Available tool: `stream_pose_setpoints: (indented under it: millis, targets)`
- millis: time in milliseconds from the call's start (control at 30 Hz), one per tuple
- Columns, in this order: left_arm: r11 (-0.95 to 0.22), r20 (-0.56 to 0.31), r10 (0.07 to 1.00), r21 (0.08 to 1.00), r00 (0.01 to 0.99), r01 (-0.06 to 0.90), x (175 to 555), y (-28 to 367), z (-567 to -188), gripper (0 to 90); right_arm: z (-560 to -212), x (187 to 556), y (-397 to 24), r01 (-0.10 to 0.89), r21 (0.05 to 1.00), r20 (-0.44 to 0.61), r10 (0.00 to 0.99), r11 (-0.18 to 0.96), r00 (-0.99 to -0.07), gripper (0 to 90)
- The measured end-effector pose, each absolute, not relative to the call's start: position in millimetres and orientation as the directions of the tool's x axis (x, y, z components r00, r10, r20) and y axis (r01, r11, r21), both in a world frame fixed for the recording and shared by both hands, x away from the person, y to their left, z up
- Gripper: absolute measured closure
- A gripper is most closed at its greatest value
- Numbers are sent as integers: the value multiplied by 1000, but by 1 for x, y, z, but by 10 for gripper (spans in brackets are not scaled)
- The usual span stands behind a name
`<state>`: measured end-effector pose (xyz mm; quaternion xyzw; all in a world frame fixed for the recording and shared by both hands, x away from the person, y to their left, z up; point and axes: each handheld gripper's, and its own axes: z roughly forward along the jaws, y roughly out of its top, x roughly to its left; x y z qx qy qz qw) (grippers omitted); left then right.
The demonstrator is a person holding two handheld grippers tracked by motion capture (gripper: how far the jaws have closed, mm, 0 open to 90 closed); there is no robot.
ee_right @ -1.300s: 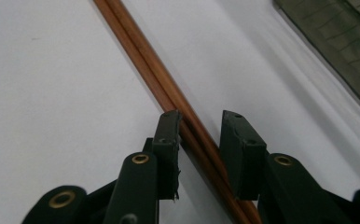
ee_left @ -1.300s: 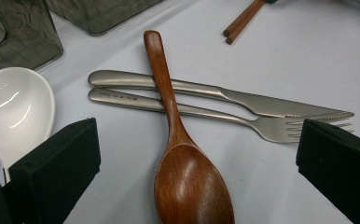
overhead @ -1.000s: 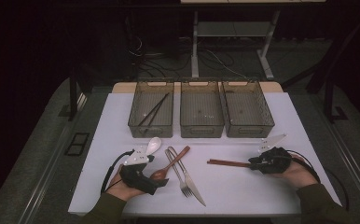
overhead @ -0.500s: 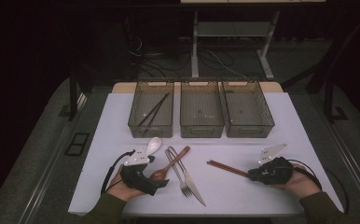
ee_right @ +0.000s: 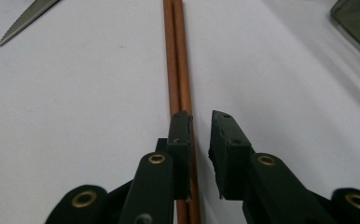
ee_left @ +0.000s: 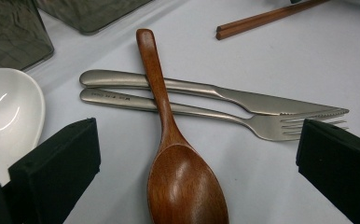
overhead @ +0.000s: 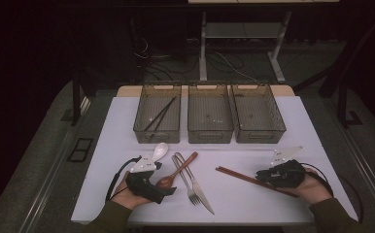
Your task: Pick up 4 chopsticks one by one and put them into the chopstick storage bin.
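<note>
A pair of brown chopsticks lies on the white table. My right gripper rests low over their near end. Its jaws stand a narrow gap apart, and the sticks pass under one jaw, not between the pads. My left gripper is open wide, with the bowl of a wooden spoon between its jaws, untouched. The spoon's handle crosses a steel fork and knife. A white spoon lies beside the left jaw.
Three grey bins stand in a row at the back: the left bin holds dark chopsticks, while the middle bin and right bin look bare. The table's near edge runs just below both hands.
My right gripper has slid a little toward the near right along the chopsticks. The left gripper and the cutlery have not moved.
</note>
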<state>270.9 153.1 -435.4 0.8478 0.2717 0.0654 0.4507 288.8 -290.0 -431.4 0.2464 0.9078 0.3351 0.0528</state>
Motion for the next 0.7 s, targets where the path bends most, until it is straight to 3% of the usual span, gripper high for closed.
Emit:
stream_pose_setpoints:
  millis: [700]
  targets:
    - [-446, -136, 517, 800, 845, 401, 271, 153, -436, 0, -440, 293, -286, 405, 601, 43, 479, 689, -877, 813]
